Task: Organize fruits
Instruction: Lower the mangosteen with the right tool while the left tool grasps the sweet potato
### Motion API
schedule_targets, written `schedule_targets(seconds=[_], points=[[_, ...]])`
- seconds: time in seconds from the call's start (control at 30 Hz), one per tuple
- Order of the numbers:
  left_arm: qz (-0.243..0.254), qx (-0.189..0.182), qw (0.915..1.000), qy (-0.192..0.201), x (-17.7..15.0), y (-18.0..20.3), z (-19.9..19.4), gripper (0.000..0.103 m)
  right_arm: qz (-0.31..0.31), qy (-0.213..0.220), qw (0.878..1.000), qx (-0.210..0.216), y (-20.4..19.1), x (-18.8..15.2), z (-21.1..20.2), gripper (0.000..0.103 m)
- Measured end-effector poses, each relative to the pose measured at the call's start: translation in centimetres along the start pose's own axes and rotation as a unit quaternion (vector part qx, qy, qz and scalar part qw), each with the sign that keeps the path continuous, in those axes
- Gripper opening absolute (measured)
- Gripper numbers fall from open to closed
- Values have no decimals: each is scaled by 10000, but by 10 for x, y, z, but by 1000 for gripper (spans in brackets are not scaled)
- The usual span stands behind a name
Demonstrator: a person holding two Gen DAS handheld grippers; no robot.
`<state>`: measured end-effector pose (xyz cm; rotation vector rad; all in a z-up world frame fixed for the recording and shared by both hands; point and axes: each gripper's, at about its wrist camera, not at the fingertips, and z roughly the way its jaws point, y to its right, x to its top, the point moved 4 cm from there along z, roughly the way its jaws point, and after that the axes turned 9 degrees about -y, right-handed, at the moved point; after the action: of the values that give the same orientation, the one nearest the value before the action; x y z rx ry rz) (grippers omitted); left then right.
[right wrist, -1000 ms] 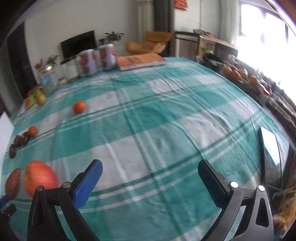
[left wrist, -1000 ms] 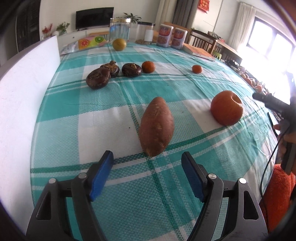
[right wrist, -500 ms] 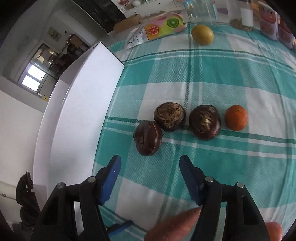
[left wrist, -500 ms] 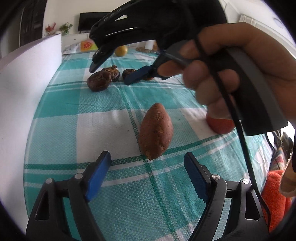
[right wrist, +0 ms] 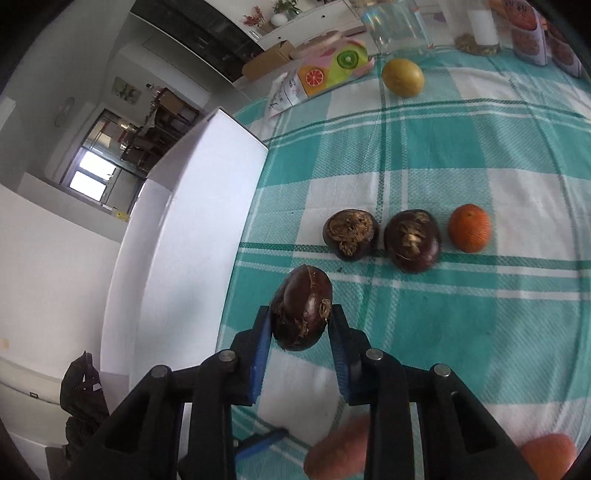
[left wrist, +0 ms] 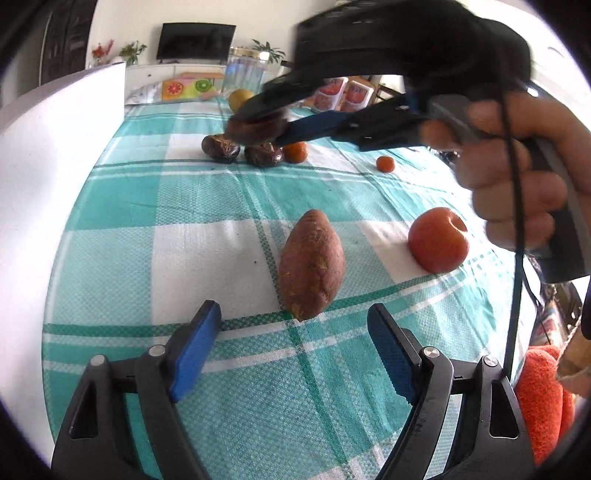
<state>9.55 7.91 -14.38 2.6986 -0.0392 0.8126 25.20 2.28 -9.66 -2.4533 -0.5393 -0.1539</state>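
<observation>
**Right gripper clamps dark fruit**

Right gripper (right wrist: 301, 325) pinches a dark brown fruit (right wrist: 302, 308) above the checked tablecloth (right wrist: 480, 155), near two like fruits (right wrist: 380, 238). Left gripper (left wrist: 293, 345) spread wide, empty, just short of sweet potato (left wrist: 311, 264).

White walls (right wrist: 44, 258), dark television (left wrist: 195, 36), bright windows (right wrist: 90, 173).

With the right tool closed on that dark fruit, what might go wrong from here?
1. The right tool pinches the round dark fruit only at its lower half, so it could squirt out and roll.
2. Two more dark fruits and a small orange lie just beyond; a dropped fruit could knock them apart.
3. The right tool crosses above the sweet potato in front of the open left tool; they could collide.
</observation>
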Motion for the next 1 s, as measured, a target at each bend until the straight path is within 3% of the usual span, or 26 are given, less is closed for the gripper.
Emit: schedule_targets(seconds=[0.2, 0.4, 0.47, 0.6, 0.67, 0.73, 0.8, 1.0], points=[[-11, -39, 10000, 1, 1, -1, 0, 84, 88, 505, 9987, -80, 25, -104, -70, 31], [-11, -78, 10000, 0, 0, 0, 0, 85, 895, 477, 9946, -241, 81, -207, -73, 31], [11, -42, 10000, -9, 0, 1, 1, 85, 972, 417, 9937, -382, 91, -219, -65, 31], [22, -26, 10000, -17, 0, 1, 0, 85, 1020, 775, 9911, -355, 97, -226, -69, 34], [20, -32, 10000, -19, 0, 1, 0, 85, 1017, 997, 9881, -581, 99, -230, -75, 43], [9, -43, 10000, -20, 0, 1, 0, 85, 1078, 1268, 9830, -777, 101, -236, -86, 58], [-35, -54, 10000, -39, 0, 1, 0, 85, 1055, 1511, 9781, -964, 100, -240, -97, 64], [-119, 98, 9995, -264, 21, 8, 0, 85, 864, 1609, 9764, -1152, 94, -243, -102, 65]])
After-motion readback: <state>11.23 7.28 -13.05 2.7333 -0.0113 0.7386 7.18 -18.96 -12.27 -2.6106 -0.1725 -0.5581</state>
